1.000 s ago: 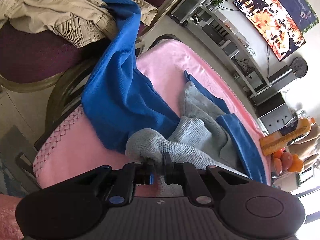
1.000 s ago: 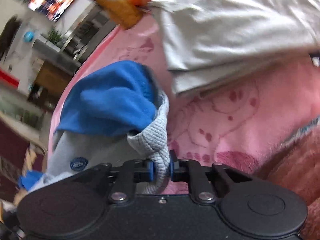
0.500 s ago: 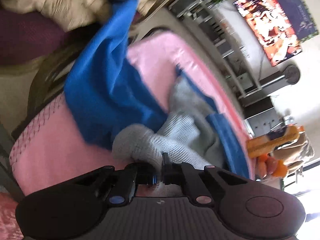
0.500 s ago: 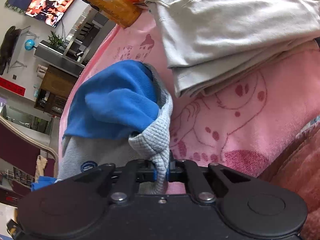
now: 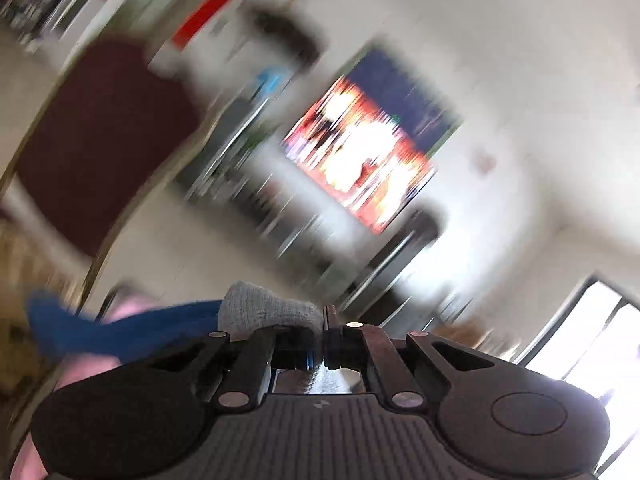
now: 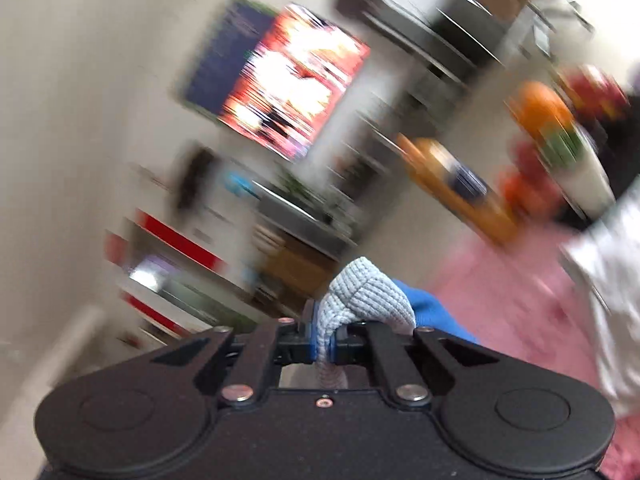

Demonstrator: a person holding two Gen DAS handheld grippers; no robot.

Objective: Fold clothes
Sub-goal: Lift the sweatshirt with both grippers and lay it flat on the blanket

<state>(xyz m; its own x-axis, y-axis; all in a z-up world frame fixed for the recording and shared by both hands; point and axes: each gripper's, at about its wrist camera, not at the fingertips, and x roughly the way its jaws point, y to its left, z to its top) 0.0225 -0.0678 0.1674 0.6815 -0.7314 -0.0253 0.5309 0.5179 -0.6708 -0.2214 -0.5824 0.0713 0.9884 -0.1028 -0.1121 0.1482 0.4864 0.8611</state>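
Between both grippers' jaws, bunched ribbed grey knit (image 6: 366,292), seemingly blue-lined.

No legible txt, labels, brands or nos. in either view; both pics motion-blurred. Wall picture (image 5: 362,152) and orange bottle (image 6: 460,184) label too smeared to read.

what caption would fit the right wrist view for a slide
Right gripper clamps a grey knit hem of the blue garment, above the pink cloth; background motion-blurred.
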